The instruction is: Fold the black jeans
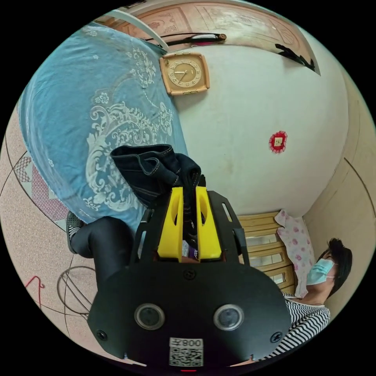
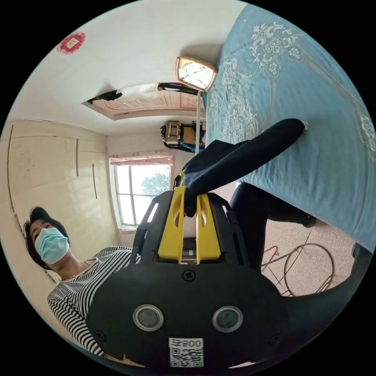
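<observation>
Got black jeans (image 1: 150,174) pinched in left gripper (image 1: 190,184), right gripper (image 2: 190,192) clamping another bunch; leg trails toward blue bedspread (image 2: 313,129) edge, long axis bedward.

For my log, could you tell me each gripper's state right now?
Left gripper: shut on the black jeans.
Right gripper: shut on the black jeans.
</observation>
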